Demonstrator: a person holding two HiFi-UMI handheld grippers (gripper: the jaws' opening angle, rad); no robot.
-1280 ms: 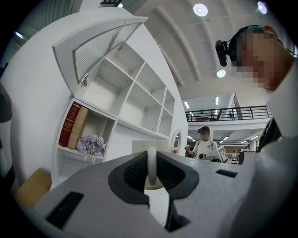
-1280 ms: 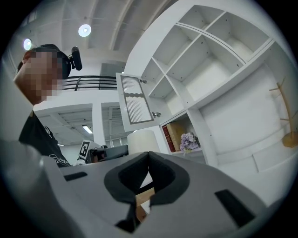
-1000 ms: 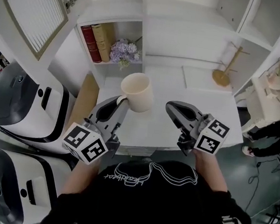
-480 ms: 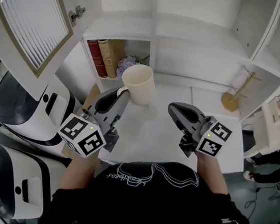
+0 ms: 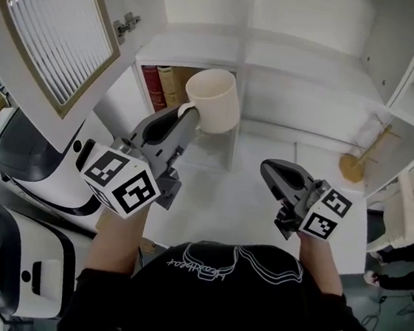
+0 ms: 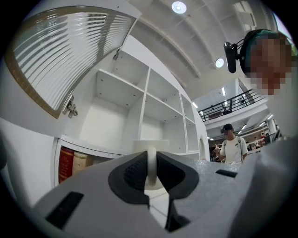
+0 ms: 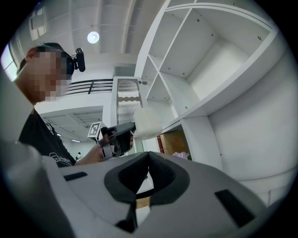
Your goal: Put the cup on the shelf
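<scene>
My left gripper [image 5: 186, 114] is shut on the handle of a cream cup [image 5: 214, 99] and holds it upright in the air, in front of the white shelf unit [image 5: 205, 50], level with the compartment that holds books. In the left gripper view the cup's handle [image 6: 151, 166] stands pinched between the dark pads, with the cup's body [image 6: 152, 144] just past them. My right gripper [image 5: 269, 169] hangs over the white table [image 5: 248, 197], to the right of the cup, shut with nothing in it. Its view shows the cup [image 7: 146, 122] in the left gripper [image 7: 119, 135].
Red and tan books [image 5: 159, 84] stand in the low shelf compartment. A slatted cabinet door [image 5: 53, 26] hangs open at upper left. A wooden stand [image 5: 362, 161] sits at the table's right. White machines [image 5: 30, 157] stand at the left. A bystander [image 6: 230, 144] stands far off.
My left gripper has lifted the cup up and away from me, from over the table to in front of the shelf unit. The right gripper has drifted a little to the right.
</scene>
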